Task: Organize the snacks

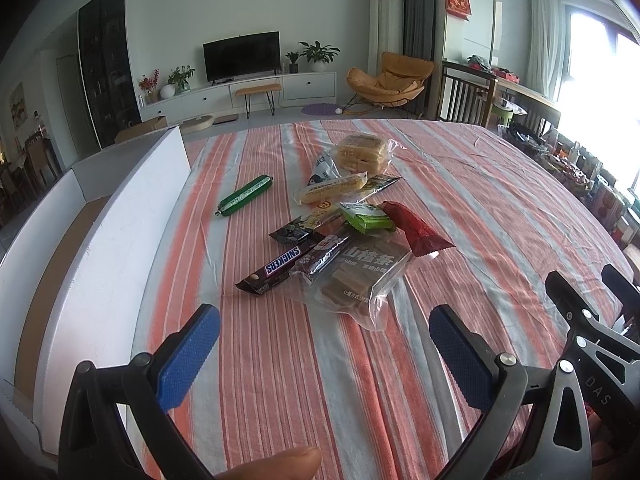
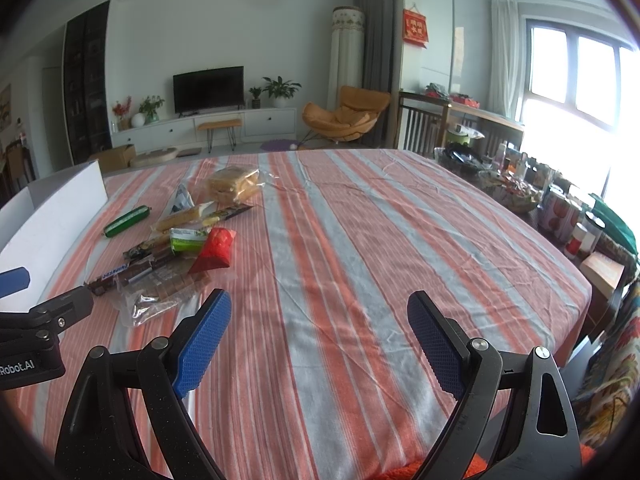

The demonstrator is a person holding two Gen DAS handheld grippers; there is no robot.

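Left gripper: jaws standing wide apart, holding nothing, hovering over the striped cloth just short of the snack pile.
Right gripper: jaws likewise spread wide and empty, pointing at bare cloth; the pile is lying ahead and off to its left.
Landmark: the clear bag of brown bars, nearest item of the pile.
Chocolate bar: lying against the bag's left edge, long axis running diagonally, near end toward the left, far end toward the pile's middle.
Red wrapper: lying at the bag's far right corner.
Green packet: sitting just beyond the bag, overlapping other wrappers.
Green sausage stick: lying alone, beyond and left of the bag, apart from the pile.
Bread bag: resting well beyond the bag, at the pile's far end.
White box: standing open along the cloth's left side, well left of the bag; probably the destination.
Finding: the left gripper is facing the pile squarely and appears nearer; the bag is lying straight ahead between its fingers.
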